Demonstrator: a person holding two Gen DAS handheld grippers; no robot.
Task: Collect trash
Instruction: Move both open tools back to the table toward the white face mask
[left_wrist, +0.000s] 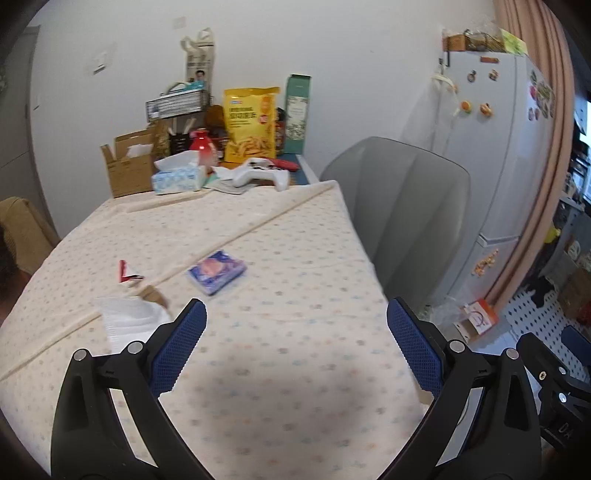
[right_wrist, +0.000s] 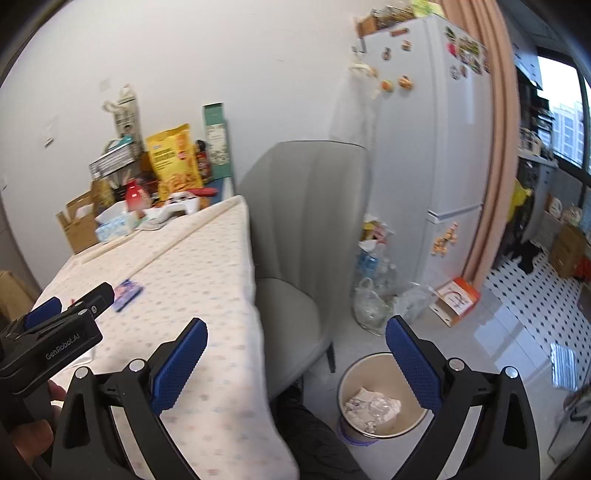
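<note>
Above the dotted tablecloth (left_wrist: 280, 229), both ribbed-padded tools, left tool (left_wrist: 295, 317) and right tool (right_wrist: 295, 336), wide open, empty.

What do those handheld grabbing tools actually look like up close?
Each is a black plastic tool with two angled arms joined by round silver pins. The left gripper and right gripper both end in fingers faced with blue, finely dotted pads. The left tool's body carries white "GenRobot.AI" lettering in the right wrist view. No cables are visible.
</note>
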